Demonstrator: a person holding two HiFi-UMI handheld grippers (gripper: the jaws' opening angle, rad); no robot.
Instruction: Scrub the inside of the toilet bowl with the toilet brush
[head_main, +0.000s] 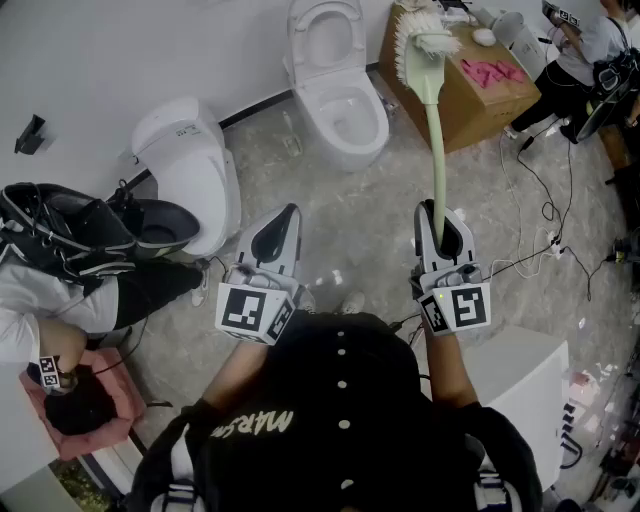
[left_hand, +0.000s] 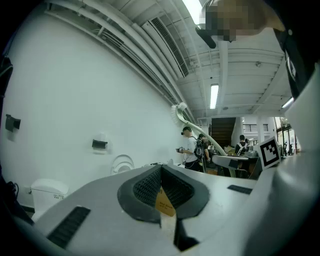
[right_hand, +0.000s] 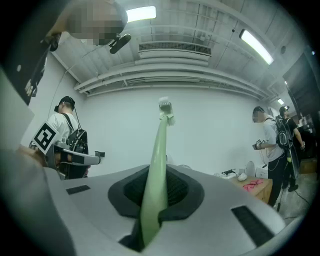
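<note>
A white toilet (head_main: 335, 105) with its lid up stands against the far wall, bowl open. My right gripper (head_main: 443, 235) is shut on the pale green handle of the toilet brush (head_main: 436, 120), which points up and forward; its white bristle head (head_main: 420, 40) hangs above the cardboard box, right of the toilet. In the right gripper view the brush handle (right_hand: 155, 175) rises from between the jaws to the head (right_hand: 165, 106). My left gripper (head_main: 274, 236) is shut with nothing in it, held level beside the right one; in the left gripper view the pads (left_hand: 161, 189) meet.
A second white toilet (head_main: 188, 165) with its lid closed stands at the left. A cardboard box (head_main: 470, 85) with pink cloth sits right of the open toilet. A crouching person (head_main: 60, 270) is at the left, another person (head_main: 585, 60) at the far right. Cables (head_main: 545, 215) trail on the floor.
</note>
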